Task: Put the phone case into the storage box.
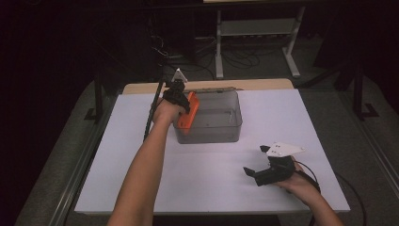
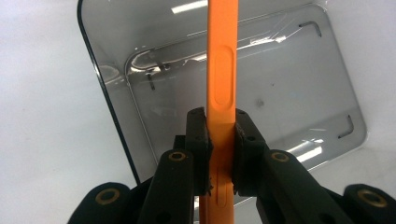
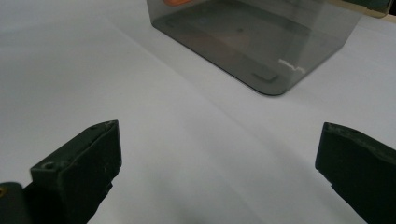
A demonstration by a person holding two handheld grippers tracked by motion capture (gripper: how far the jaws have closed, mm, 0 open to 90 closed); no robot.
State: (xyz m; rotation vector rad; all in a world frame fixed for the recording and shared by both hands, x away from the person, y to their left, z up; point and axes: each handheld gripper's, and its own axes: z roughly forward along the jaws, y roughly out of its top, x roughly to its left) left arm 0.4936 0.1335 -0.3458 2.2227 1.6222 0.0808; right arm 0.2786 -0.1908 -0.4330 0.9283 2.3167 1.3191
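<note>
A flat orange plastic piece (image 1: 190, 111) stands on edge over the left end of a smoky clear plastic box (image 1: 226, 123). My left gripper (image 1: 181, 100) is shut on it, and in the left gripper view the two pads clamp the orange piece (image 2: 221, 93) from both sides above the box's bare bottom (image 2: 280, 107). My right gripper (image 1: 258, 165) rests low at the table's front right, open, with its jaws wide apart and nothing between them. Ahead of the right gripper (image 3: 219, 158) stands a corner of the box (image 3: 261, 51), and a sliver of the orange piece (image 3: 173, 2) peeks at its top.
A white sheet (image 1: 141, 169) covers the table, with a bare wooden strip (image 1: 263, 84) along the far edge. A metal rail (image 1: 82, 160) runs down the table's left side. Behind the table are a desk frame (image 1: 254, 28) and cables on a dark floor.
</note>
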